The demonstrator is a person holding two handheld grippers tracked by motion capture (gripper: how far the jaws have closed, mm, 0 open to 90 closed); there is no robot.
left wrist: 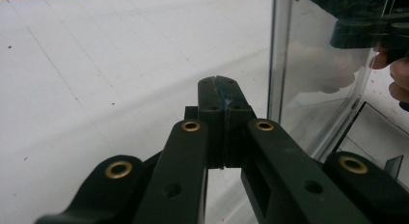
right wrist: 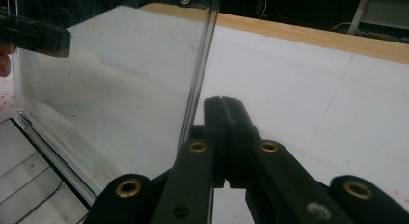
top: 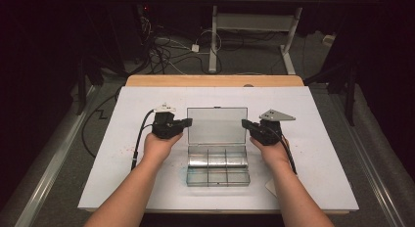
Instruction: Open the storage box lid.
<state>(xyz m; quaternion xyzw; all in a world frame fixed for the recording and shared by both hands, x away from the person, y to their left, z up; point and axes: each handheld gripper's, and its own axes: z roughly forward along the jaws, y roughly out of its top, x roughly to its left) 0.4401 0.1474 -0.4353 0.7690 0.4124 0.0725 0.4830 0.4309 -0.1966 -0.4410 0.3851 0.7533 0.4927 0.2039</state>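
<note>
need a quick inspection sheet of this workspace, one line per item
surface: white board on a wooden tabletop, faint reddish specks near its edges
job's things: clear plastic compartment box, lid standing open and upright, compartments look empty
clutter: nothing seen
grippers: left gripper at the lid's left edge, right gripper at its right edge; both sets of jaws shut, nothing between them; whether they touch the lid cannot be told
cables: a black cable trails from the left gripper; loose cables on the floor beyond
surroundings: grey carpet, white desk frame behind, dark curtains at the sides
</note>
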